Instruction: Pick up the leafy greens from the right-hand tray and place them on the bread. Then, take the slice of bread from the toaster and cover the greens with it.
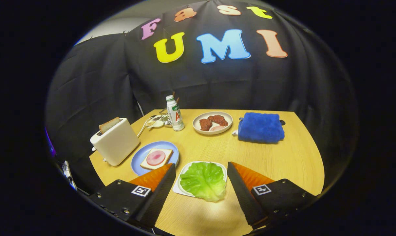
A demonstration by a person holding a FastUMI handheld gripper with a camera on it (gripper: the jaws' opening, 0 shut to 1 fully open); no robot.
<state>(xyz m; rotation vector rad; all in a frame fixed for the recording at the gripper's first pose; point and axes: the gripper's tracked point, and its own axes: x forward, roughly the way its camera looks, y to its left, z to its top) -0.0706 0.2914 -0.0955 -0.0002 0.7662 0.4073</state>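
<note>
Gripper view looked down over a wooden desk [283, 157] with a rounded far edge, black cloth hanging close behind it. The gripper [201, 170] hung over the near edge with its fingers spread wide and released, holding nothing. Between the fingers and just ahead of them lay one white tray [181, 188] carrying a single leaf of leafy greens [204, 180], which overhung the tray's near rim. Bare desk stretched to the right of the tray and between it and the far items.

Just left of the tray, touching the left finger's tip in this view, sat one blue plate [142, 157] holding one slice of bread [157, 159] topped by a round of pink ham [156, 157]. Beside that plate, at the desk's left edge, stood one white toaster [116, 142] with a single slice of toast [108, 125] sticking up from its slot.

Further back were one white bottle [175, 113], one pale plate [212, 123] with brown meat pieces [213, 122], and one blue towel [261, 127].
</note>
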